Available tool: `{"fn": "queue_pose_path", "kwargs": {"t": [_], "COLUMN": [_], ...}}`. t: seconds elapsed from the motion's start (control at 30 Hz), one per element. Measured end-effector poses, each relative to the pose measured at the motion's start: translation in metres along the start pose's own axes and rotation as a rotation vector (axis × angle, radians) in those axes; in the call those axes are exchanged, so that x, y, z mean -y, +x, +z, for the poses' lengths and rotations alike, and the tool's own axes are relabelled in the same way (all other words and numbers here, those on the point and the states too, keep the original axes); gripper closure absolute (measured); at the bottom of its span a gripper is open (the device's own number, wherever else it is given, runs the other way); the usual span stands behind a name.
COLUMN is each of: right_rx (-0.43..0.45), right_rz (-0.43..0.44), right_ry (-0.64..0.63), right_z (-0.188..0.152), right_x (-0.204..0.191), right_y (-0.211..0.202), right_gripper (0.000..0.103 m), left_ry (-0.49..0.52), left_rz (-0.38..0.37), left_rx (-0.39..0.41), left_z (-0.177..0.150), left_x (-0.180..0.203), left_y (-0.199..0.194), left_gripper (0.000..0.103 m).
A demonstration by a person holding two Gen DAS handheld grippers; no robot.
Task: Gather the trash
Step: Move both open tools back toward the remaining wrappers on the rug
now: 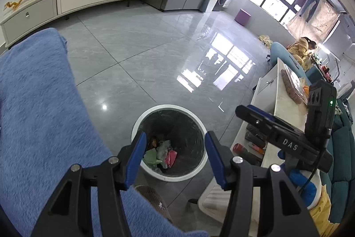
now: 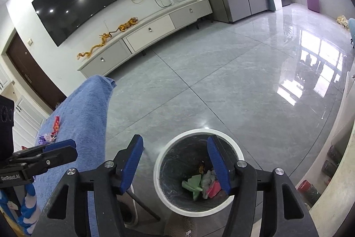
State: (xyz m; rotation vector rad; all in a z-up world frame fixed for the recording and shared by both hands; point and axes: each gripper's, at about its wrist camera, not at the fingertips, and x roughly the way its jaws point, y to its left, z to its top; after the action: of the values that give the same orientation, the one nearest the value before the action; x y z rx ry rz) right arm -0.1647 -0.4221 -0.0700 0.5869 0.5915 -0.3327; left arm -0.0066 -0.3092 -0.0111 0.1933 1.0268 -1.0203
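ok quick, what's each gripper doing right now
left gripper: open, holding nothing, above the trash bin
right gripper: open, holding nothing, above the same bin

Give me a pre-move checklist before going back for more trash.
1. Left tool empty, jaws apart: ok.
2. Right tool empty, jaws apart: ok.
3. Dropped trash lies inside the bin: ok.
4. Bin upright on the floor: ok.
5. Wrappers left on the blue blanket: not ok, still to collect.
6. Anything left under the blanket folds: cannot tell.
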Motion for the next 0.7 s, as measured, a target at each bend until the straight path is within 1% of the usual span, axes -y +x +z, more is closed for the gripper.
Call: {"fn": "queue_pose_path", "kwargs": {"t": [0.13,0.43,0.7], "right_rx": [0.011,0.04,0.058], "right_rz": [0.006,0.025,0.049], "right_ry": [-0.021,-0.08,-0.175], "right_z": [0.001,-0.001,0.001], "right_x": [-0.014,-0.054,-0.108], "right_y": [-0.008,-0.026,-0.037], "right_gripper": [0.045,0.045,0.045], "left_ry": [-0.011,-0.042,-0.112], "left_rz": [0.001,0.047,0.106], "left_rx": [0.023,0.098,0.181], "left_z": [-0.011,-0.041,-0.08], "left_x": [-0.011,-0.043,-0.093], "left_y": [-0.022,-0.081,-0.139], "left_gripper": [0.05,0.05,0.05]}}
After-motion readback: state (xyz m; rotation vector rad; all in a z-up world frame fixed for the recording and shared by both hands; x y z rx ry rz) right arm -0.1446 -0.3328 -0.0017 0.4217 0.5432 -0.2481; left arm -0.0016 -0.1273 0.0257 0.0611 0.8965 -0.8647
